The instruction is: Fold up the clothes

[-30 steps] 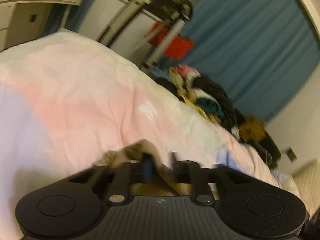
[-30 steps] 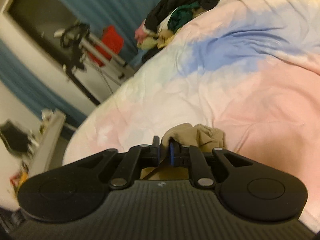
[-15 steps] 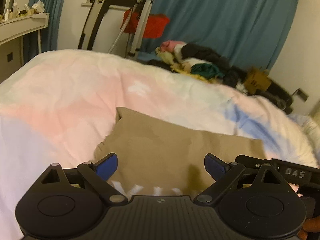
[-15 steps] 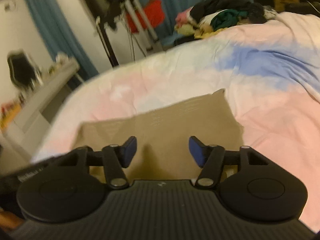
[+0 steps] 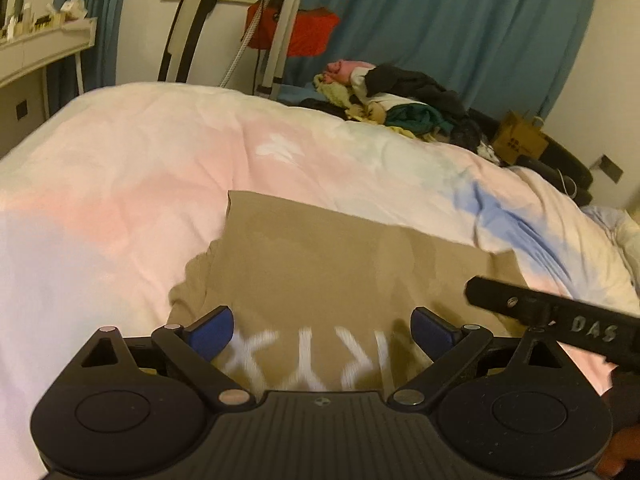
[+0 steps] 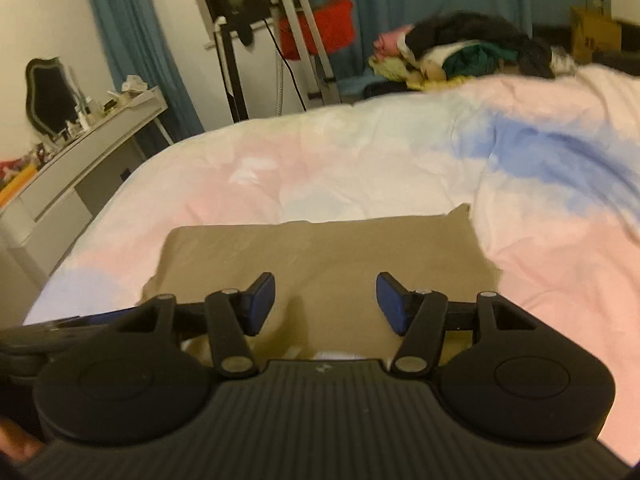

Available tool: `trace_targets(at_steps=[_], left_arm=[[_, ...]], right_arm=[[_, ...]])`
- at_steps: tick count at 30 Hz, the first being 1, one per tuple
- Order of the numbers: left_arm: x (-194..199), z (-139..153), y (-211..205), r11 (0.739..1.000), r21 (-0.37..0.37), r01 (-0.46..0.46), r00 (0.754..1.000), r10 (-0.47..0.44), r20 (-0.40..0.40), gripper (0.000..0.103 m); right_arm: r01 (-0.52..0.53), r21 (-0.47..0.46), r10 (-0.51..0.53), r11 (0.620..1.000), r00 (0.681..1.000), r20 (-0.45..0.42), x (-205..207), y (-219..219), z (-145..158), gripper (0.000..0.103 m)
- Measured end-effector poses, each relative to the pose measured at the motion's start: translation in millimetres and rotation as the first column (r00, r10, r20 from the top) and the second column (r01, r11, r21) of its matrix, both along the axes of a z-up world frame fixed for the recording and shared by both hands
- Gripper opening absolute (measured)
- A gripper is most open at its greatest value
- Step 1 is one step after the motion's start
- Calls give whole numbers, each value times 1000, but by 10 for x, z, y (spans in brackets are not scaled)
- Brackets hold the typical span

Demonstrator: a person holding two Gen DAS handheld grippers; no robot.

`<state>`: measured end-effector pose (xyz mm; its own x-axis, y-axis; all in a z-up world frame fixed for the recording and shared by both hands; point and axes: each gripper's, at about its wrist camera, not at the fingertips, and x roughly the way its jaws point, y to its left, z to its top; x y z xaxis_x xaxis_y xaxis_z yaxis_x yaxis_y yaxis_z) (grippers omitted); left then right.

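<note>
While a tan garment (image 5: 320,268) lay flat on the pastel duvet (image 5: 120,184), the left gripper (image 5: 322,330) and right gripper (image 6: 325,302) hovered above it, jaws spread wide, holding nothing.

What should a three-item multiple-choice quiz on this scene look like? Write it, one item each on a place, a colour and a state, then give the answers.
1. Where does the tan T-shirt lie?
A. on the pastel duvet
B. on the white dresser
C. on the floor

2. What colour are the curtains?
A. red
B. teal blue
C. white

3. How does the left hand-held gripper stand?
A. shut on the shirt
B. shut on nothing
C. open

Answers: 1 A, the shirt is spread flat on the duvet; 2 B, teal fabric hangs behind the clothes pile; 3 C, its blue pads stand wide apart above the shirt, as do those of the right hand-held gripper.
</note>
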<state>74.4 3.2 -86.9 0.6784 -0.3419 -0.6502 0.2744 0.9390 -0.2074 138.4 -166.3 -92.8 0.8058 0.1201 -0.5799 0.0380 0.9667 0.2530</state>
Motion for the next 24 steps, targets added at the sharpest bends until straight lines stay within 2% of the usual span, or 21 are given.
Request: trace_targets(at_steps=[6, 8, 11, 14, 22, 24], left_arm=[[-387, 70, 9, 1000, 13, 24, 1000, -24, 3, 97], [-447, 23, -37, 998, 55, 21, 1000, -21, -4, 96], [-441, -78, -65, 995, 93, 24, 999, -22, -29, 97], [-473, -84, 19, 998, 54, 12, 998, -8, -62, 97], [-693, 21, 352, 996, -83, -36, 993, 26, -119, 97], [-739, 3, 455, 989, -132, -60, 986, 38, -160, 97]], right_arm=[[-14, 6, 14, 1000, 1000, 13, -542, 133, 196, 60], [2, -17, -2, 1000, 1000, -4, -630, 160, 138, 60], [49, -1, -49, 999, 994, -97, -596, 90, -105, 58], [70, 74, -58, 995, 987, -153, -544, -6, -233, 58], [69, 52, -61, 996, 988, -141, -548, 36, -212, 58], [71, 57, -62, 996, 988, -143, -537, 23, -205, 58]])
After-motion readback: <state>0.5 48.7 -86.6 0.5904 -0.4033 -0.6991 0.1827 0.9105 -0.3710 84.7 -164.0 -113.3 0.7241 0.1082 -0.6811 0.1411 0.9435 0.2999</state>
